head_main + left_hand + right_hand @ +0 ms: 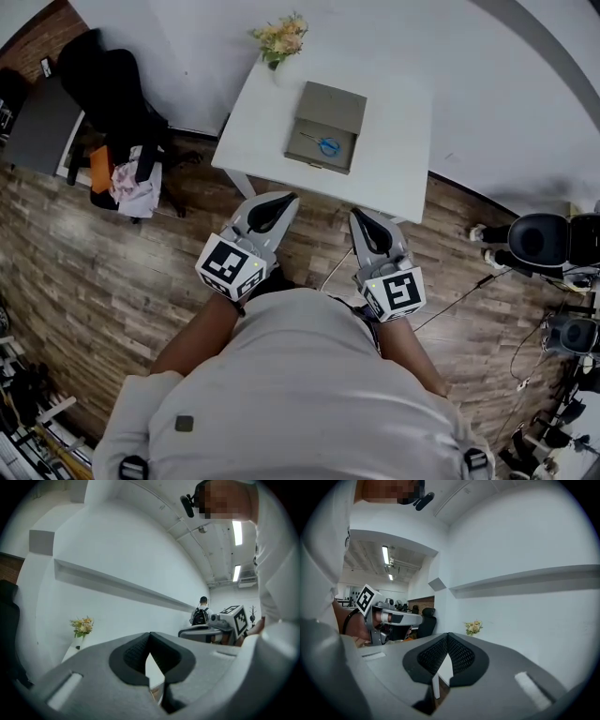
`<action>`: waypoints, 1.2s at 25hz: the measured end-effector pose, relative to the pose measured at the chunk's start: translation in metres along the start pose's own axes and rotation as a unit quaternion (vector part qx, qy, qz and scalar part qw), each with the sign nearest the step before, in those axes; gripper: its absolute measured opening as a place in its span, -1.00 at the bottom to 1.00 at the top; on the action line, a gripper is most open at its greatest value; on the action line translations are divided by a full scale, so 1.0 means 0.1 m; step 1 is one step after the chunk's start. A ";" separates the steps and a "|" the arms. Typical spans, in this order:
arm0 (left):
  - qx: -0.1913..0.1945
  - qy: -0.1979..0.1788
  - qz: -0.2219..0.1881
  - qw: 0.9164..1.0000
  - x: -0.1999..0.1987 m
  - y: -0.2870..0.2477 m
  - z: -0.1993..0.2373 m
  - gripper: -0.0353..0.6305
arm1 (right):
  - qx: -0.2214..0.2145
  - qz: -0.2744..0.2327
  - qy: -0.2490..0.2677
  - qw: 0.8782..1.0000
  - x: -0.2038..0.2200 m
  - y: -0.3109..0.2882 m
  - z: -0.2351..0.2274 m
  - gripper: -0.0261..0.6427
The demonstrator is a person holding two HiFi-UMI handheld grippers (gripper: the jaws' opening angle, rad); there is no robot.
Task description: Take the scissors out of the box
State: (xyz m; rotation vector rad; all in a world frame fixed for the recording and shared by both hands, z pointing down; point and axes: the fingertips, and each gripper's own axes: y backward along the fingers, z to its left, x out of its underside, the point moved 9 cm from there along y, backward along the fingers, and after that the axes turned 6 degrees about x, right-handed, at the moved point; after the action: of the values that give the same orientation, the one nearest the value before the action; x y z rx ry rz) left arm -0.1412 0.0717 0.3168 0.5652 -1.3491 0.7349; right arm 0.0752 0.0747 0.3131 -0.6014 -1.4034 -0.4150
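Head view: scissors lie in open box on white worktop; left hand-held gripper and right hand-held gripper well short of it. Left gripper view: jaws pressed together, empty. Right gripper view: same, pressed together, empty.

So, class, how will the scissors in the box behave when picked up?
Small and thin, the scissors are probably light and stiff. Lying flat in the box, they shouldn't roll; lifted by one handle, they may swing open.
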 end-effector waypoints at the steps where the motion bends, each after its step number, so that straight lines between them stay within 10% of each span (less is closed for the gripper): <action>1: 0.003 0.001 0.001 1.000 -0.01 0.04 0.09 -0.88 | 0.003 0.002 -0.001 1.000 -0.02 -0.08 0.05 -0.89; 15: 0.009 0.015 0.012 1.000 0.00 0.06 0.65 -0.88 | 0.008 0.016 -0.011 1.000 -0.02 -0.63 0.09 -0.89; 30: -0.062 0.017 0.014 0.998 -0.07 -0.73 0.99 -0.88 | -0.066 0.006 -0.002 0.998 -0.07 -1.28 -0.92 -0.89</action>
State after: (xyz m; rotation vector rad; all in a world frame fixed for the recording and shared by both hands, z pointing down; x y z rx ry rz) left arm -0.1517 -0.0502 0.3278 0.4332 -1.3641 0.6754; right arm 0.0695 -0.0827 0.3189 -0.7186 -1.3828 -0.4995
